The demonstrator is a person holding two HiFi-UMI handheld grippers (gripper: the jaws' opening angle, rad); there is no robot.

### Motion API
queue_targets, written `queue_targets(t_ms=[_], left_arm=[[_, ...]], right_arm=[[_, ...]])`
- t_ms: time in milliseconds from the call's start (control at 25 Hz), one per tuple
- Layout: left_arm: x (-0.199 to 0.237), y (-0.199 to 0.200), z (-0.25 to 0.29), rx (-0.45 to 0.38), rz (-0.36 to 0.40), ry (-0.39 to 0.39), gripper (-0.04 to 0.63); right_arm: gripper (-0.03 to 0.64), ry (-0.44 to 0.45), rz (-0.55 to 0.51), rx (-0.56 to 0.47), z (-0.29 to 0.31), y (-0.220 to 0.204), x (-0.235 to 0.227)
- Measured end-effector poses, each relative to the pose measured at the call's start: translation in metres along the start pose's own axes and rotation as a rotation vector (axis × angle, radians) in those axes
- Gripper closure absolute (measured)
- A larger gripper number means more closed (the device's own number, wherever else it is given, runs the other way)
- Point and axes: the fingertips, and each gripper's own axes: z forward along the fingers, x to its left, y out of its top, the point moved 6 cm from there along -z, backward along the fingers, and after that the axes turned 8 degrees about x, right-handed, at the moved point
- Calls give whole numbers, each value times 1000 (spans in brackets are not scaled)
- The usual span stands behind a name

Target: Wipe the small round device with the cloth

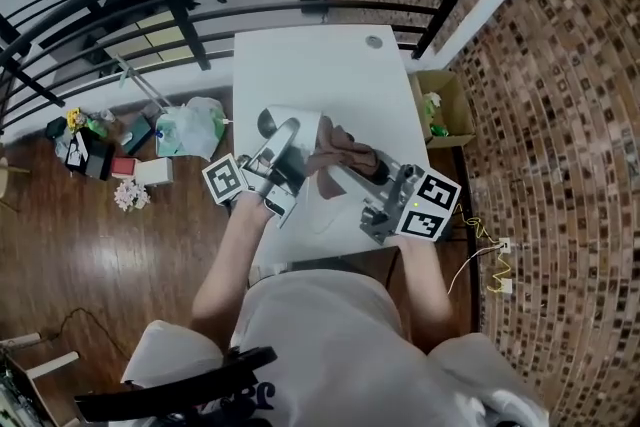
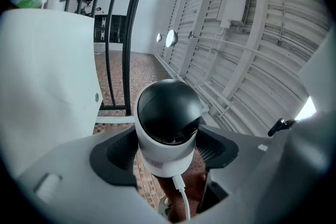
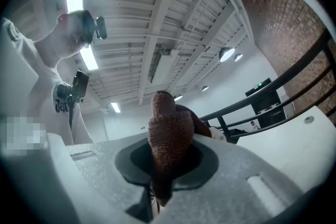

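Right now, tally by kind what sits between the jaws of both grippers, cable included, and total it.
small round device: 1
white cable: 1
brown cloth: 1
Total: 3

The right claw [image 3: 165,168] pinches a bunched brown cloth [image 3: 169,131] that stands up between its jaws.

Two claws [image 1: 283,140] [image 1: 345,160], one round device [image 2: 168,118], one cloth [image 3: 168,134], one table [image 1: 330,65]

Black-domed white device [image 2: 169,131], bunched brown cloth [image 3: 168,147]
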Motion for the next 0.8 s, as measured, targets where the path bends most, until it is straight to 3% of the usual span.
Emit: queue_targets(t_ms=[160, 240, 440, 640, 800], left_arm=[[7, 6, -3, -22, -4, 20, 232], [11, 8, -1, -18, 34, 55, 232], [36, 14, -7, 86, 267, 286, 232], [72, 29, -11, 181, 511, 490, 232], [108, 35, -11, 276, 700, 713, 232]], right_arm=[[588, -122, -1, -92, -39, 16, -17], [588, -192, 0, -110, -55, 21, -31], [588, -294, -4, -78, -72, 15, -49], [588, -329, 32, -23, -69, -9, -66], [588, -337, 49, 35, -54, -35, -79]])
